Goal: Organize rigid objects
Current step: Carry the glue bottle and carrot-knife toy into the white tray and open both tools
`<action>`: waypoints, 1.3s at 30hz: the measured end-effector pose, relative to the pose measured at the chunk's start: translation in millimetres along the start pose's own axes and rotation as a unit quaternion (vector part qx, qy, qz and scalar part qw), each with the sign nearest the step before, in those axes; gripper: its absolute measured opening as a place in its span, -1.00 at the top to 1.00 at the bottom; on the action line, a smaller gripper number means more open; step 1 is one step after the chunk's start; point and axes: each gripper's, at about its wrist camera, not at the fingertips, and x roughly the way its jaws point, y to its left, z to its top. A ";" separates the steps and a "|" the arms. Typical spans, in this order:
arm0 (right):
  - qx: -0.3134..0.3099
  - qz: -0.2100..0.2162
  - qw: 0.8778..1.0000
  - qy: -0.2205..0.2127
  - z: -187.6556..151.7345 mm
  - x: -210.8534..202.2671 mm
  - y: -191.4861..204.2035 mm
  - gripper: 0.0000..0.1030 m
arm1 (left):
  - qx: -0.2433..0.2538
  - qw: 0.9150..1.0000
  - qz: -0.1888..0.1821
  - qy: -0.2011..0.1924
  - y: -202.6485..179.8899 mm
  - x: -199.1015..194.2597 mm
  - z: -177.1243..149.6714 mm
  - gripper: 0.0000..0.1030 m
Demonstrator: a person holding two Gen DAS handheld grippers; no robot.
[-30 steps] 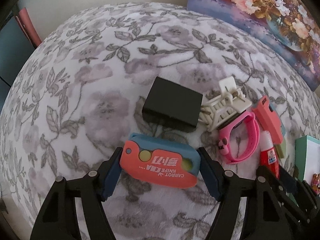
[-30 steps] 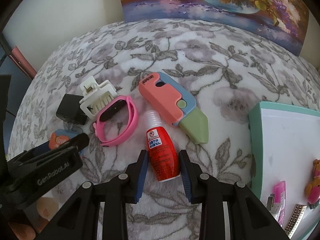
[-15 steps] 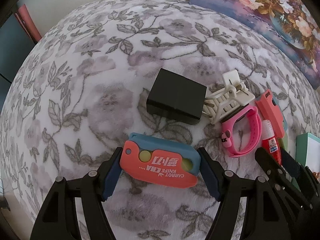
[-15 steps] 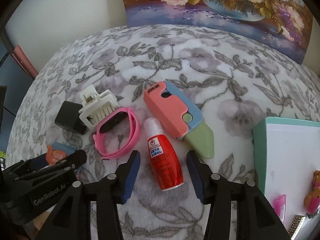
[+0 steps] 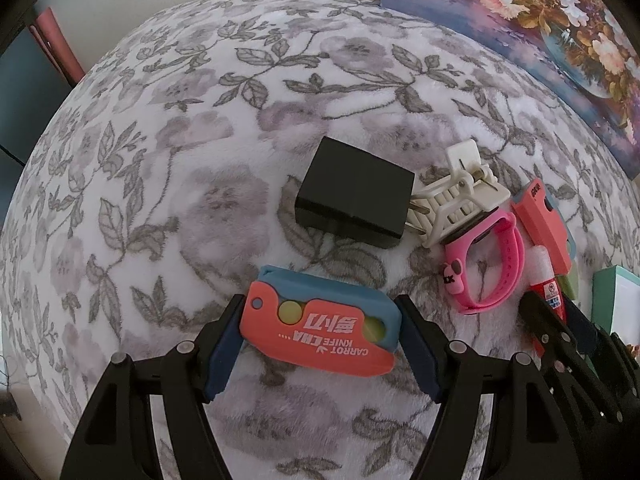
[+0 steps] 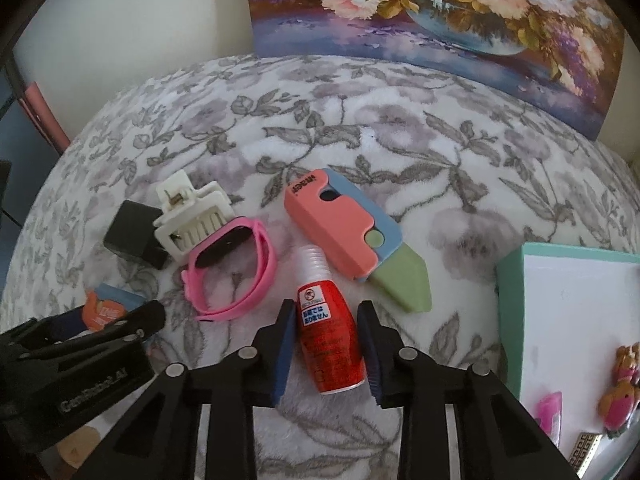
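My left gripper (image 5: 320, 344) is shut on an orange and blue carrot knife toy (image 5: 320, 330), held across its ends just above the floral cloth. My right gripper (image 6: 326, 350) straddles a red glue bottle (image 6: 328, 338) lying on the cloth; its jaws stand near the bottle's sides, a sliver of gap on each. A second carrot knife (image 6: 352, 236) with a green blade lies beyond the bottle. A pink wristband (image 6: 232, 272), a white hair claw (image 6: 192, 216) and a black adapter (image 5: 354, 192) lie to the left.
A teal-rimmed white box (image 6: 512, 280) at the right holds several small trinkets. A flower painting (image 6: 440, 12) leans against the wall at the back. The floral cloth (image 5: 200, 120) covers the whole surface.
The right gripper opened around the glue bottle, then narrowed on it again, the bottle staying on the cloth. The left gripper rose slightly with the carrot knife.
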 end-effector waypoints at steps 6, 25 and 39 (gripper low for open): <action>0.009 0.008 1.000 -0.004 -5.8 -15.7 -5.7 0.37 | -0.003 1.000 0.001 -0.006 -0.4 -15.8 -4.3 -0.44; 0.128 0.016 0.991 -0.028 -25.6 -98.5 -80.3 0.37 | 0.033 0.995 -0.018 -0.096 -51.8 -115.5 -22.2 -0.44; 0.190 -0.020 0.981 -0.046 -42.9 -131.6 -165.4 0.37 | 0.081 0.990 -0.066 -0.093 -133.9 -134.0 -44.5 -0.44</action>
